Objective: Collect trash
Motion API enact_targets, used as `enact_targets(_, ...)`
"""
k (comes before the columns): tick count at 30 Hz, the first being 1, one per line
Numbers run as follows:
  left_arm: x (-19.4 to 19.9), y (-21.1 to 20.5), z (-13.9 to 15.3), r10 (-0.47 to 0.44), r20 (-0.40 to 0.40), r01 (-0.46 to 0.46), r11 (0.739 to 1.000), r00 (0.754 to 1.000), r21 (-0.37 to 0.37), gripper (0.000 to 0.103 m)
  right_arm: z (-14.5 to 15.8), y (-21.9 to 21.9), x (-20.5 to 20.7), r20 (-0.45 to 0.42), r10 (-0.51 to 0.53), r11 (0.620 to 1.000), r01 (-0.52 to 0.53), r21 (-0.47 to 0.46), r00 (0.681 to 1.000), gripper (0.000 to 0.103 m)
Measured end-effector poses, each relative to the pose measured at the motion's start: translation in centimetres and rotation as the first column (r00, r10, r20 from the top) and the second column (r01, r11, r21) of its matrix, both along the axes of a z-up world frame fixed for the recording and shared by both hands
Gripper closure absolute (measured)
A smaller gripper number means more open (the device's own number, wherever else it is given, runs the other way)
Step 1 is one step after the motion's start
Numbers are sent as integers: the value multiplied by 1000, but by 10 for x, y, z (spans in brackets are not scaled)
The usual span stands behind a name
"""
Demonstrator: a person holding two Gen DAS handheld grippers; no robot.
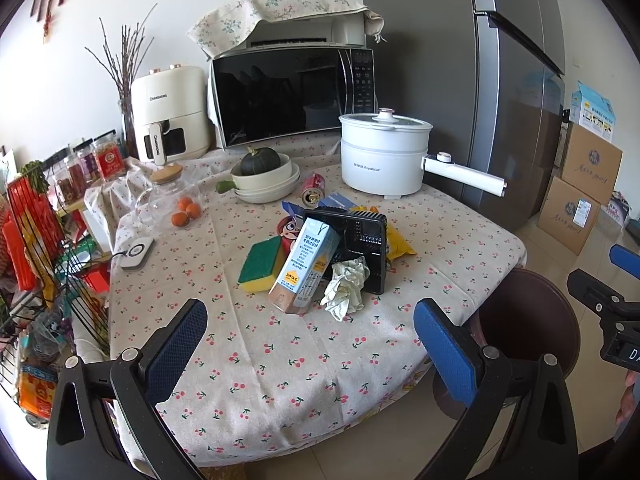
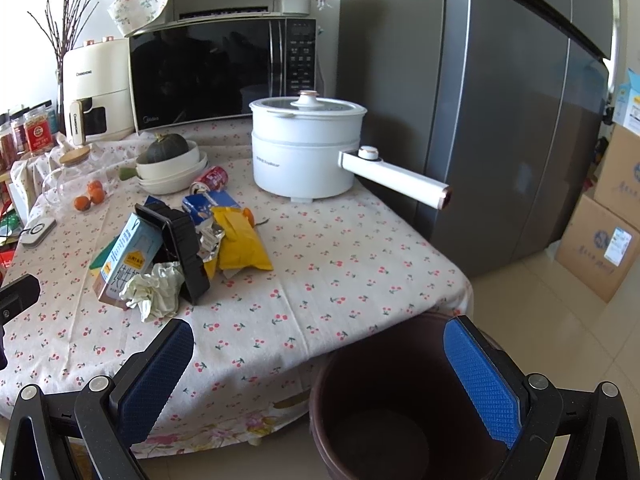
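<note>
While both our claws, left (image 1: pixel 310 332) and right (image 2: pixel 320 376), gape empty, trash sits ahead on the table (image 1: pixel 320 360): crumpled white paper (image 1: pixel 344 286) against a milk carton (image 1: pixel 306 266); brown bin (image 2: pixel 400 400) under right.

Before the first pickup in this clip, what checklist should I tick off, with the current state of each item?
1. Left gripper open and holding nothing: ok.
2. Right gripper open and holding nothing: ok.
3. Brown bin open-topped, on the floor beside the table's near corner: ok.
4. Crumpled paper on the near side of the pile, nothing lying on it: ok.
5. Milk carton free to lift: not ok; it leans on the black tray, which may shift.
6. Red can empty: cannot tell.
</note>
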State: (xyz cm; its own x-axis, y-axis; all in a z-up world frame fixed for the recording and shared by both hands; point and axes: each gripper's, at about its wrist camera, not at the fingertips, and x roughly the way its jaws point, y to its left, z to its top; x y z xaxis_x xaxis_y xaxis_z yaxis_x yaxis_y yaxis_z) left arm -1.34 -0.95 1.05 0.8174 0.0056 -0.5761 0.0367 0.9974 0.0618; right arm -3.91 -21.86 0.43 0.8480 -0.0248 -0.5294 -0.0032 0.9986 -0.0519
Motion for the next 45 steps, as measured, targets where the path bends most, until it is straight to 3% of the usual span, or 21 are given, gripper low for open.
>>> enact_targets(45,0,7,-6,-3,-21,3,1000,1000,-11,0,0,-5,1,-18,-13,1000,14,19,1000,0)
